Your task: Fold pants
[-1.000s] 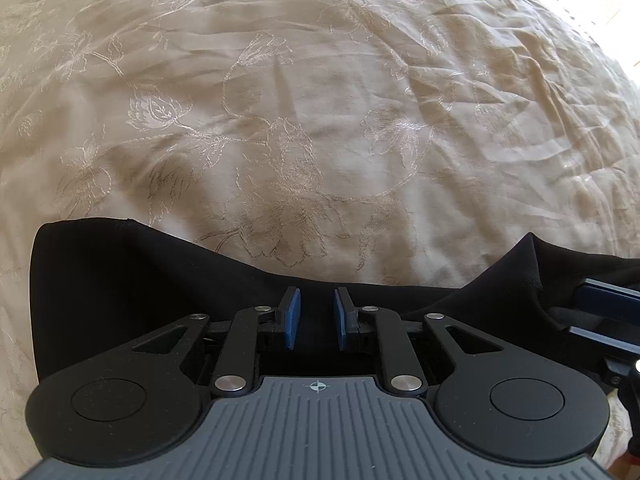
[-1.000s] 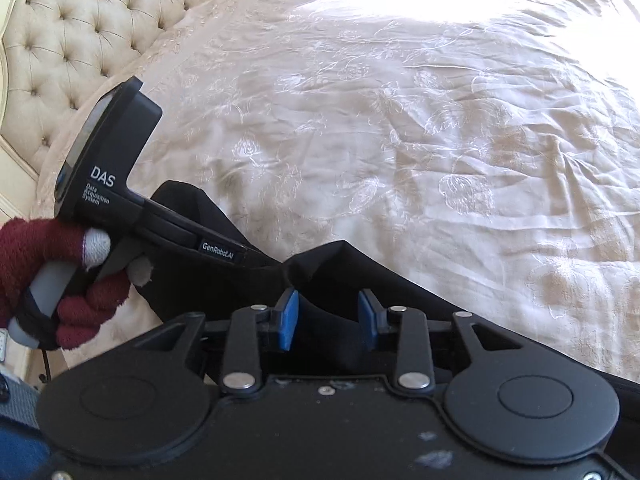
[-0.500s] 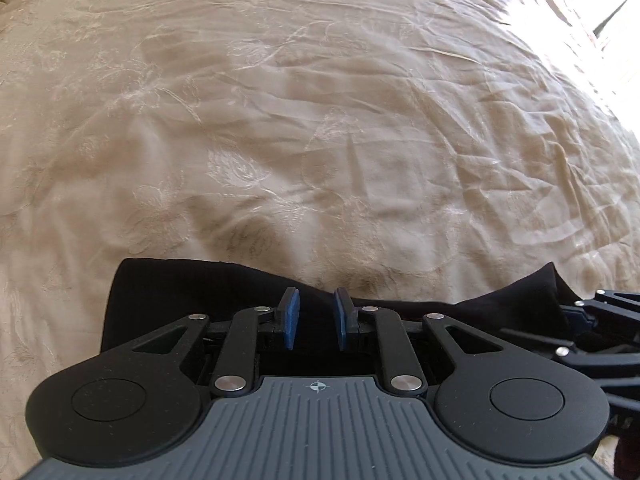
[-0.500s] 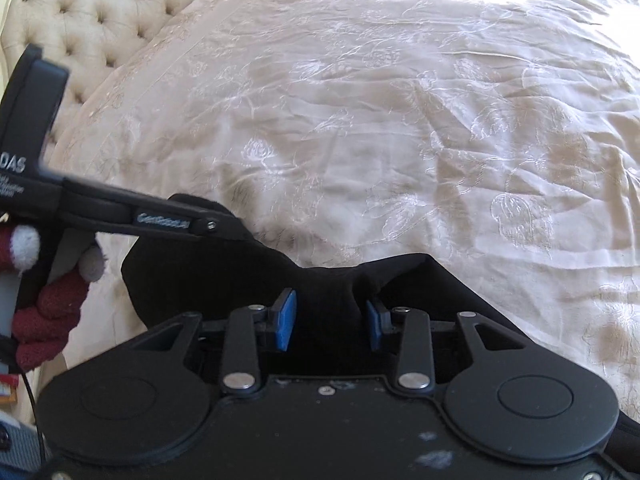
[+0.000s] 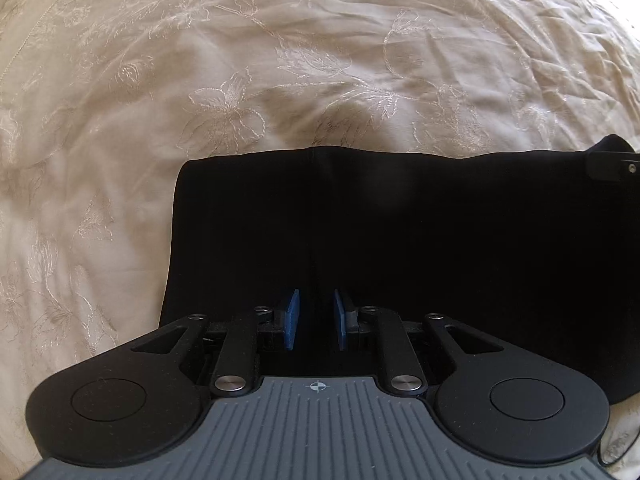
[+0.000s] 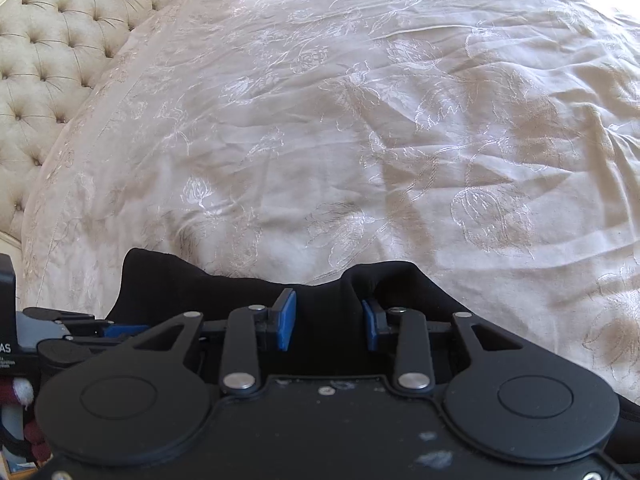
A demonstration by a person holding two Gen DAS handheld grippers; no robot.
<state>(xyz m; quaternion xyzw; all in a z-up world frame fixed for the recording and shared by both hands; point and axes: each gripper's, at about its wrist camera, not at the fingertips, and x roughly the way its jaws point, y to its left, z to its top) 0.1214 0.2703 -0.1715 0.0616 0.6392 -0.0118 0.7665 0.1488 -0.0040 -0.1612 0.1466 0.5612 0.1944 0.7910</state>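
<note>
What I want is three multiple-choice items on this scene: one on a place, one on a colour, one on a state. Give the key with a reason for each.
1. Where do the pants lie?
A. on a wooden floor
B. on the bedspread
C. in a drawer

2. What colour are the finger pads?
A. red
B. yellow
C. blue

3. How do the pants lie in the left wrist view?
A. spread mostly flat
B. rolled into a ball
C. hanging from a hook

Key: 1 B, the beige embroidered cloth surrounds the black fabric; 2 C, both pads show blue faces; 3 A, the fabric shows straight edges and a smooth surface.
</note>
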